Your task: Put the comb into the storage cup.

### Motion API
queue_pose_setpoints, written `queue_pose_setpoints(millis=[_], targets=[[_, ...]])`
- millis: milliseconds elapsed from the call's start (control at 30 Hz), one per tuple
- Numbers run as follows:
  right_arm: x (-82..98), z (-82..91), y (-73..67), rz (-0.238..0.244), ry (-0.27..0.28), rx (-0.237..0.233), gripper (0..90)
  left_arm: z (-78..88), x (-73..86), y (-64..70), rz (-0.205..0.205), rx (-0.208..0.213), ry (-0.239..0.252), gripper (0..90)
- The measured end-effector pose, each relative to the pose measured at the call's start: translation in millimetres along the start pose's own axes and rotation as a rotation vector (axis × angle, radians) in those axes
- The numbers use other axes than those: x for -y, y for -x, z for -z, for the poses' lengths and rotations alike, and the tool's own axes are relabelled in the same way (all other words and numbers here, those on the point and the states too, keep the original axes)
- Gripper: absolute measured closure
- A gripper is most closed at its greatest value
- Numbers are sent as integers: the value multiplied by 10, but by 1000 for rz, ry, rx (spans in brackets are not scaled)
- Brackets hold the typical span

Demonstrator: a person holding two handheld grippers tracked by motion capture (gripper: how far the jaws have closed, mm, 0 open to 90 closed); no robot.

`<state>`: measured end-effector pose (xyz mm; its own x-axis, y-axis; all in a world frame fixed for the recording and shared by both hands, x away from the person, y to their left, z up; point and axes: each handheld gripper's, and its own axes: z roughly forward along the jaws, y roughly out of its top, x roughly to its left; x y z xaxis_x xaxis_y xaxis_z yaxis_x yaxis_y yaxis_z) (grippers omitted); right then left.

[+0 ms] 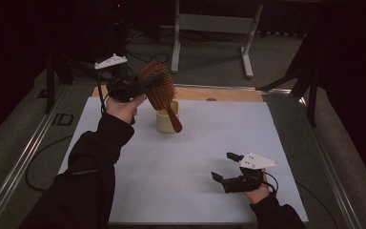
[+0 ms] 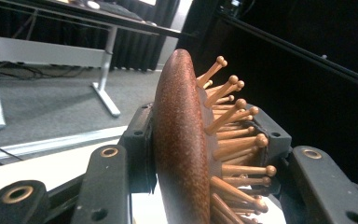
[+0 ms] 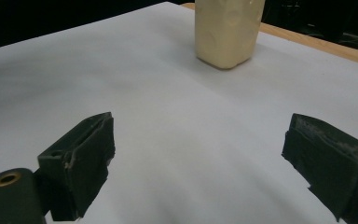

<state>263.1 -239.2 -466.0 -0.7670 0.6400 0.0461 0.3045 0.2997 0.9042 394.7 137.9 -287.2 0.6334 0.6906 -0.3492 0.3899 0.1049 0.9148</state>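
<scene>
A brown wooden hairbrush [image 1: 159, 87] with peg bristles hangs in the air above the far left of the white sheet, handle pointing down. My left gripper [image 1: 152, 85] is shut on its paddle head; in the left gripper view the brush [image 2: 182, 144] stands edge-on between the jaws, the bristles facing right. A cream-coloured cup [image 1: 167, 120] stands on the sheet just below and behind the handle tip, and it rises at the top of the right gripper view as the cup [image 3: 227, 30]. My right gripper [image 1: 226, 166] hovers low at the near right, open, nothing between its pads [image 3: 81, 161].
The white sheet [image 1: 195, 157] covers a wooden tabletop [image 1: 228, 94] whose far edge shows. Metal rails run along both sides of the table. Behind it stand a grey frame's legs [image 1: 248, 52] and cables on a carpeted floor.
</scene>
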Motion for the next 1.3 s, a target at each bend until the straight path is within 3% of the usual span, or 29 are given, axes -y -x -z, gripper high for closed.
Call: queue_pose_setpoints(millis=[667,900,1100,1300], targets=[[22,-10,-18,13,-5,-5,84,-181,-185,-334,19,-98,54,529],[8,-3,-39,16,-1,-13,83,-278,-111,-473,24,-144,76,529],[16,-17,-41,19,-5,-19,84,-356,-31,-554,34,-169,62,528],[18,-20,-44,18,-5,-19,84,-449,88,-624,50,-166,57,527]])
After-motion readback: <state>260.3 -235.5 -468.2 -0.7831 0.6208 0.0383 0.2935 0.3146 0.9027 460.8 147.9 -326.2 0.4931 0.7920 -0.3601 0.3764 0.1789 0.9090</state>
